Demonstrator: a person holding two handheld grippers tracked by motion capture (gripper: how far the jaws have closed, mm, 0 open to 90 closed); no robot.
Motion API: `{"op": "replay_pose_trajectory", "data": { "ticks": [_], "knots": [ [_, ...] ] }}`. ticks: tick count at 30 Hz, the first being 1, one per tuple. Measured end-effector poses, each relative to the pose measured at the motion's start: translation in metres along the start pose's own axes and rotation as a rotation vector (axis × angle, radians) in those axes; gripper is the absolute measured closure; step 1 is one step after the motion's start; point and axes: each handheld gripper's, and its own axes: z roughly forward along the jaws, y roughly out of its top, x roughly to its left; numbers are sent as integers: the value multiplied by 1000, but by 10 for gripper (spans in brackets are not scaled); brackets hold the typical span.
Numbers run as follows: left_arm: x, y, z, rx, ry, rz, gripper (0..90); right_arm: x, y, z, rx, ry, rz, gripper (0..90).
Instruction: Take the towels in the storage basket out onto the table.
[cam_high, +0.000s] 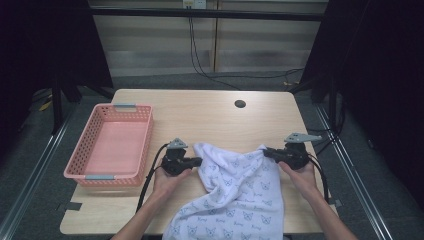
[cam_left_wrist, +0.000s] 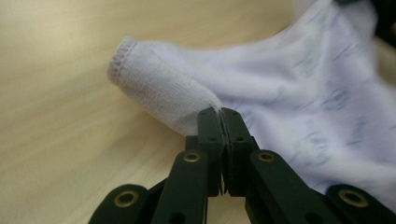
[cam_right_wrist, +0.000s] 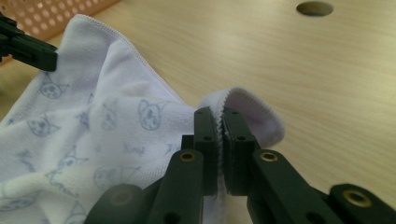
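Evidently light, limp and easily bunched, the printed cloth (cam_high: 240, 190) right of the pink basket (cam_high: 111, 145) is best held by its hemmed corners, where the left tool (cam_left_wrist: 220, 113) and right tool (cam_right_wrist: 219, 114) are each clamped tight on one.

Each hand carries black tongs: the left tongs (cam_high: 199, 161) and the right tongs (cam_high: 266, 152) share the same build. In the two gripper views, each has two flat black jaws with finely toothed inner faces, hinged on angular black link arms set with brass-coloured rivets and small dark screws. A grey three-cornered plate sits on top of each body. A black cable trails back from each, beside the forearm. The forearms look bare, with no sleeve visible, though the high view is small
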Motion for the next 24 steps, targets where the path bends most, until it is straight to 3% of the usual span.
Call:
{"op": "replay_pose_trajectory", "data": {
  "ticks": [6, 9, 11, 13, 15, 17, 19, 22, 24],
  "knots": [
    [-7, 46, -55, -141, 36, 65, 883, -2, 13, -21, -107, -11, 23, 858],
    [-22, 73, -81, -212, 96, 150, 883, 4, 21, -24, -150, -3, 22, 855],
    [-28, 86, -90, -248, 65, 155, 883, 8, 24, -23, -160, 12, 15, 852],
    [-35, 87, -84, -212, 51, 187, 881, 10, 23, -19, -145, 15, 12, 852],
    [-38, 74, -67, -151, 31, 193, 880, 11, 18, -14, -112, 18, 8, 849],
    [-41, 52, -47, -63, 18, 196, 878, 11, 9, -12, -69, 26, 11, 849],
    [-44, 26, -32, 5, -24, 200, 876, 12, -1, -13, -30, 34, 10, 847],
    [-54, -5, -24, 87, -69, 210, 871, 18, -17, -23, 17, 50, -8, 845],
    [-61, -18, -26, 128, -95, 213, 868, 24, -29, -33, 37, 83, 6, 841]
  ]
}}
